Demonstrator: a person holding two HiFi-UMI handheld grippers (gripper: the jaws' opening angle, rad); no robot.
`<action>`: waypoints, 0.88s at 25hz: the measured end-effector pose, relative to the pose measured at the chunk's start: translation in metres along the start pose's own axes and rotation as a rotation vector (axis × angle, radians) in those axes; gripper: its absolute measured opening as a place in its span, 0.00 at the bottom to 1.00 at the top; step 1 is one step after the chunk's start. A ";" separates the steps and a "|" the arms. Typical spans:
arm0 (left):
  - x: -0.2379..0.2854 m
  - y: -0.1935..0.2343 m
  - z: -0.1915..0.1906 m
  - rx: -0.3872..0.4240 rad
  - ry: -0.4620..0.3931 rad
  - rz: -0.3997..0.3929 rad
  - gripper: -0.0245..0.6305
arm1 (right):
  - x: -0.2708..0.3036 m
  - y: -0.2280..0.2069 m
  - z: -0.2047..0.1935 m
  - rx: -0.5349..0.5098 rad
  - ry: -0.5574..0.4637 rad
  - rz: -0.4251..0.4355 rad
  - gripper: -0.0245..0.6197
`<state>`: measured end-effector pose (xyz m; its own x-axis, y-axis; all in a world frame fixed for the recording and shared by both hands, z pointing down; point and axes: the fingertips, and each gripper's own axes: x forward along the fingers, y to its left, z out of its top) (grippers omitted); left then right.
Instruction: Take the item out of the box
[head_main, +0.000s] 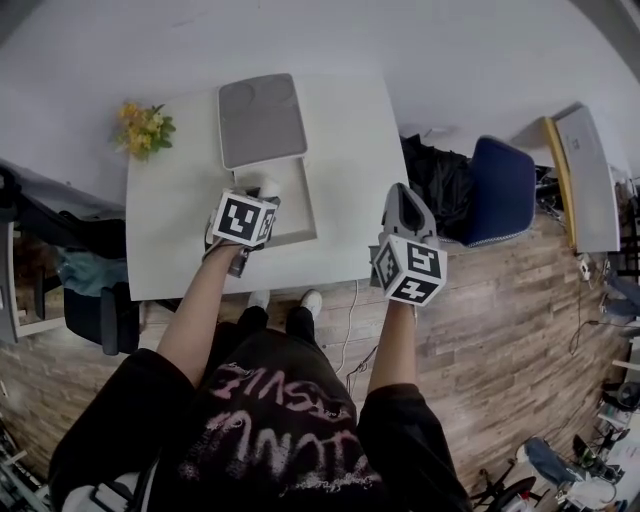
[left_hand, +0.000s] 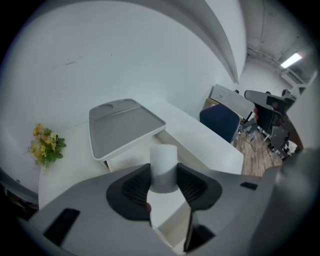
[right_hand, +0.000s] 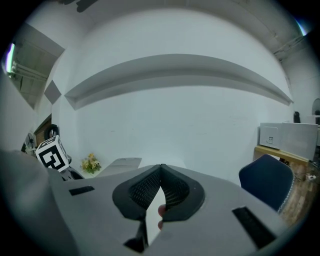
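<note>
An open white box (head_main: 298, 212) lies on the white table (head_main: 350, 140), its grey-lined lid (head_main: 262, 120) folded back toward the wall. My left gripper (head_main: 262, 196) is over the box and is shut on a white cylinder (head_main: 268, 187). In the left gripper view the cylinder (left_hand: 163, 162) stands upright between the two dark pads (left_hand: 134, 187) of the left gripper (left_hand: 164, 172), above the box (left_hand: 129, 158) and in front of the lid (left_hand: 125, 125). My right gripper (head_main: 405, 203) hovers at the table's right edge, shut and empty; in its own view the right gripper (right_hand: 161, 169) has its tips together.
A bunch of yellow flowers (head_main: 145, 128) sits at the table's far left corner. A blue chair (head_main: 500, 190) and a dark bag (head_main: 435, 180) stand right of the table. A black chair (head_main: 95, 310) is at the near left. A wall runs behind the table.
</note>
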<state>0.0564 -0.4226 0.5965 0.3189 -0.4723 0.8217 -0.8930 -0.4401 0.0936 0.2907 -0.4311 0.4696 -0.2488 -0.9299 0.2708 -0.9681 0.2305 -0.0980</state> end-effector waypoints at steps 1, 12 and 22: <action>-0.005 0.001 0.004 0.002 -0.022 -0.001 0.29 | 0.001 0.003 0.001 -0.002 -0.001 0.005 0.05; -0.057 0.012 0.044 0.021 -0.243 0.023 0.29 | 0.000 0.017 0.019 -0.009 -0.030 0.008 0.05; -0.118 0.028 0.083 -0.002 -0.472 0.070 0.29 | -0.009 0.025 0.040 -0.017 -0.064 0.019 0.05</action>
<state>0.0206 -0.4426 0.4554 0.3671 -0.7961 0.4812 -0.9179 -0.3938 0.0488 0.2697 -0.4280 0.4268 -0.2650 -0.9417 0.2071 -0.9638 0.2522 -0.0864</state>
